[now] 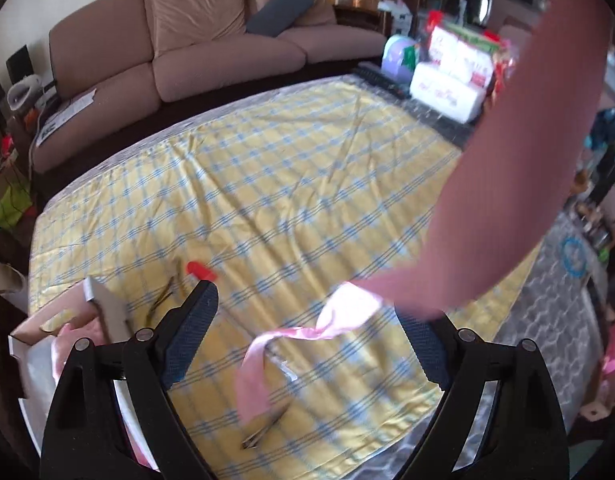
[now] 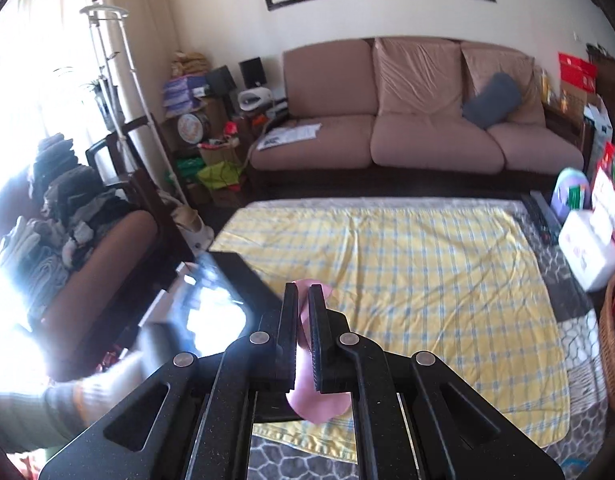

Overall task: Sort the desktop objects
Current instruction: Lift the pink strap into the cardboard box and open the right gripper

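A long pink ribbon (image 1: 519, 152) hangs across the right of the left wrist view, and its twisted lower end (image 1: 267, 344) trails onto the yellow checked cloth (image 1: 291, 184). My right gripper (image 2: 304, 296) is shut on the pink ribbon (image 2: 317, 400), held above the cloth (image 2: 427, 272). My left gripper (image 1: 307, 320) is open and empty, low over the cloth's near edge, with the ribbon's end between its fingers. A red clip (image 1: 201, 270), hairpins (image 1: 159, 300) and a metal clip (image 1: 263, 430) lie on the cloth.
An open cardboard box (image 1: 67, 320) with pink contents stands at the cloth's near left corner. White packets (image 1: 455, 80) and a purple tub (image 1: 399, 56) crowd the far right. A brown sofa (image 2: 407, 128) stands behind. My left gripper's dark body (image 2: 227, 280) shows at the left of the right wrist view.
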Available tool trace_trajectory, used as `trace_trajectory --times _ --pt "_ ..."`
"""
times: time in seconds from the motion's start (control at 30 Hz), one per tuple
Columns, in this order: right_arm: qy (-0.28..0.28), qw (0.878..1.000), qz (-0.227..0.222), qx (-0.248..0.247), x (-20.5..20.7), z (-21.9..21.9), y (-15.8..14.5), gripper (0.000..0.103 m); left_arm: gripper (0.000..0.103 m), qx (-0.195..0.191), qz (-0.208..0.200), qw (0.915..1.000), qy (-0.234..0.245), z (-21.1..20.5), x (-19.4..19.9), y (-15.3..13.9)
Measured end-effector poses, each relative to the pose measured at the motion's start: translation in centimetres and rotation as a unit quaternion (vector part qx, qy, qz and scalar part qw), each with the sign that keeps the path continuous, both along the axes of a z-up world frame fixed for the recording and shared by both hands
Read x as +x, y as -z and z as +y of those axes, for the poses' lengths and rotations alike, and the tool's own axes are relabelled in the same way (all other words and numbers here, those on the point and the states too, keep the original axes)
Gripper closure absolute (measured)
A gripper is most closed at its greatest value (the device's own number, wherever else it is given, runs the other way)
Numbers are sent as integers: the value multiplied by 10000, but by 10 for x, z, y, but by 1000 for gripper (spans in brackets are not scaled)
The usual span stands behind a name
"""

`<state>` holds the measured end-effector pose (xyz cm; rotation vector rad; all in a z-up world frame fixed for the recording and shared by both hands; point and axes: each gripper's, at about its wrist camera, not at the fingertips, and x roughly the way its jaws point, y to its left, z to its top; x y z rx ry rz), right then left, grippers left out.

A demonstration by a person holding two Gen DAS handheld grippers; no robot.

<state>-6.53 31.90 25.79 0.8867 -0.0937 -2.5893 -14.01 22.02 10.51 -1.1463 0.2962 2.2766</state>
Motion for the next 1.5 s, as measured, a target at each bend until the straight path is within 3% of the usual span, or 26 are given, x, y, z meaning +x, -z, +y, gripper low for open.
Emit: trace_trajectory --times 0.03,0.1,0.13,0.27,0.43,0.6,0.73,0.93,1.2,1.33,1.43,1.5 --pt "-60 9999 75 -42 6 -2 -11 98 23 229 -35 9997 -93 -6 -1 -8" --pt "-124 9997 181 -58 16 -5 -26 98 50 719 -223 9967 -289 -23 -8 -23" --pt "-150 9996 251 -51 21 -8 -34 98 53 902 -246 9946 -443 -36 -12 -33" --pt "-392 9985 336 -172 34 -22 -51 98 60 841 -55 9931 -814 -77 -28 -66" --pt "-688 9963 474 -211 46 -56 -68 98 60 885 235 9887 -1189 -143 -37 -111" --pt "-947 9934 599 -261 49 -95 -79 98 60 336 693 9883 -1317 -196 -42 -153" --pt "-1140 9918 411 -405 39 -125 -65 98 60 20 813 9881 -1309 -226 -39 -169" --pt "-1188 9910 -284 -548 2 -164 -5 95 58 -190 768 9902 -1155 -242 -25 -155" --pt "-1018 9869 -1209 -316 -30 -186 88 92 54 -604 -481 9949 -648 -222 -6 -46" --pt "-885 9850 -1478 -129 -31 -176 126 84 47 -500 -1074 9908 -648 -231 20 0" --pt "-826 9843 -1558 -106 -30 -168 140 77 43 -297 -1078 9893 -942 -253 32 6" --pt "-797 9842 -1576 -141 -28 -165 142 71 33 -201 -983 9883 -1150 -265 36 6"
